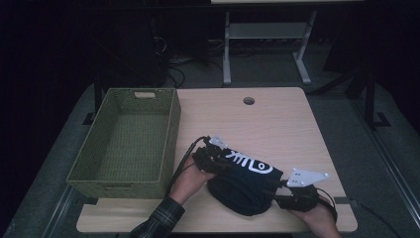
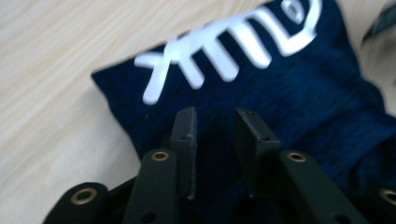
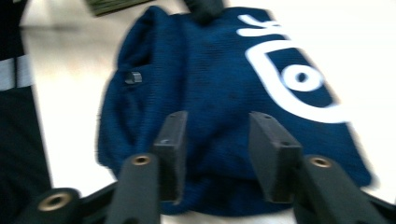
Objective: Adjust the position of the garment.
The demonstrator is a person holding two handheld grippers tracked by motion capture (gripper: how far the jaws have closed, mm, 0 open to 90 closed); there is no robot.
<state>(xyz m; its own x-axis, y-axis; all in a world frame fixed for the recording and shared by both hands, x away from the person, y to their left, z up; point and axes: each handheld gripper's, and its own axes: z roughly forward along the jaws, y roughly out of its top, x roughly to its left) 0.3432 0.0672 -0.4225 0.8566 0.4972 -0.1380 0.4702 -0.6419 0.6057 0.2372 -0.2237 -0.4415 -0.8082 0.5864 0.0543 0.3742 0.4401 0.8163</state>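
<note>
While the navy garment [image 1: 247, 183] with its white fish-bone print lies bunched on the desk [image 1: 277, 119], just right of the green woven basket [image 1: 130, 141], both claws sit at its edges. The left claw [image 2: 217, 128] rests at the end nearest the basket, jaws parted over the cloth, gripping nothing. The right claw [image 3: 219, 135] is at the end farthest from the basket, jaws likewise spread apart above the fabric.
</note>
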